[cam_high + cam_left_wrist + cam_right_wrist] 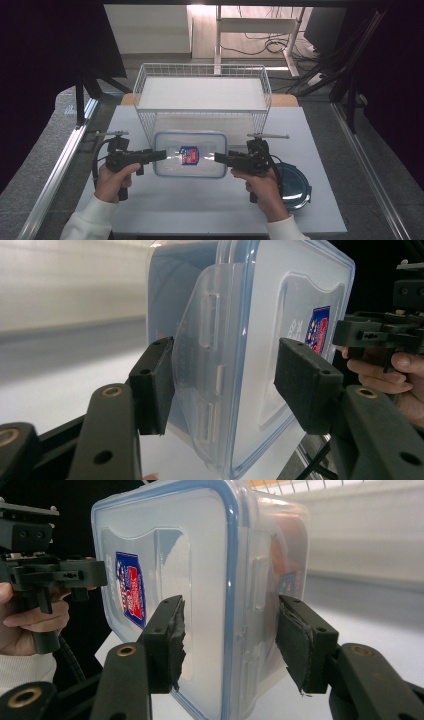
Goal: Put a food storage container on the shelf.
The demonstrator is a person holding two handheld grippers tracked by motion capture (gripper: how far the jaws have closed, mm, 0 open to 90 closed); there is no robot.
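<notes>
The clear lidded container (190, 154) sits just in front of the white wire basket (150, 85), over the table (200, 210). The left gripper (161, 155) clamps its left end and the right gripper (218, 157) its right end. Its contents are hard to make out. A dark blue lid (296, 186) lies partly hidden behind the right hand (262, 187).

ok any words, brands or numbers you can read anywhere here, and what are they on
No text can be read.
Blue and red label on the lid of the clear container: print too small and blurred to read in every view.
Embossed marks in the lid beside that label: raised characters, not legible.
Wire basket, dark blue lid and table: no writing seen.
</notes>
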